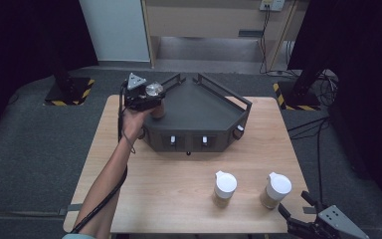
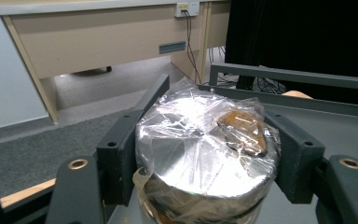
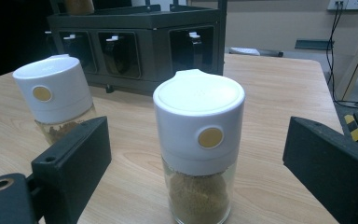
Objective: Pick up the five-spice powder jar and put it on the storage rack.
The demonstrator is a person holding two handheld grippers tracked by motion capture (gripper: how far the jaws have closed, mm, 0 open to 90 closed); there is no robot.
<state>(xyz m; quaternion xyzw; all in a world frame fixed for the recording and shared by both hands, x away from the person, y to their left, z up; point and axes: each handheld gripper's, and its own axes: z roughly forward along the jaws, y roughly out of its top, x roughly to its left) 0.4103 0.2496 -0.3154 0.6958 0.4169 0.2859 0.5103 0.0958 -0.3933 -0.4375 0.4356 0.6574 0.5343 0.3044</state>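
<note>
My left gripper [image 1: 148, 97] is shut on a jar [image 1: 154, 90] with a shiny metal lid wrapped in clear film. It holds the jar over the left corner of a dark grey angled rack [image 1: 199, 112]. In the left gripper view both pads press the sides of the film-wrapped jar [image 2: 200, 140], above the rack's floor [image 2: 326, 130]. My right gripper [image 1: 293, 203] stands open at the table's front right corner. A white-capped spice jar [image 3: 199, 140] stands upright on the table between its jaws, and neither pad touches it.
A second white-capped spice jar [image 1: 225, 188] stands left of the first [image 1: 277, 190], both near the wooden table's [image 1: 179, 169] front edge. The rack has raised rails and small windows on its front face [image 3: 140, 37]. Cables and stands lie on the floor behind.
</note>
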